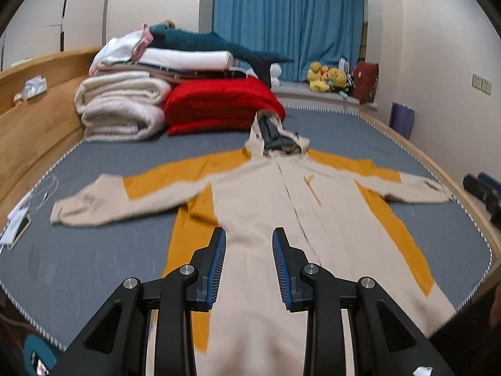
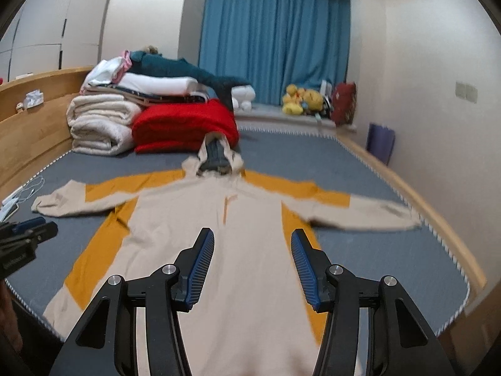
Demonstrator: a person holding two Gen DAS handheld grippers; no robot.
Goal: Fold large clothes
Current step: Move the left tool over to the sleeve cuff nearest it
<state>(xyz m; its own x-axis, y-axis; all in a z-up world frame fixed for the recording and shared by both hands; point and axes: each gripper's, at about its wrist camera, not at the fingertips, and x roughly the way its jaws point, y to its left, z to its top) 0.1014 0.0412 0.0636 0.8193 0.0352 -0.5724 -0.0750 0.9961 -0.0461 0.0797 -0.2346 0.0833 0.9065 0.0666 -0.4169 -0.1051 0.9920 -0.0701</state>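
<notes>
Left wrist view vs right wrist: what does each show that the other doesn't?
Left wrist only: the left tongs up close, jaws apart, nothing between; a teal object at bottom left.

Right wrist only: the right tongs up close, jaws apart, empty; the left tongs from outside at the left edge.

Both: the beige-and-orange hooded garment spread flat on the grey bed, the red blanket, the blue curtain.

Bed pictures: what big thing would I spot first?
The coat, beige with orange panels, lies flat in the middle of the grey bed, sleeves out to both sides. Behind its hood sits a red blanket beside a pile of bedding. Far back hangs a blue curtain, with yellow toys below it.
</notes>
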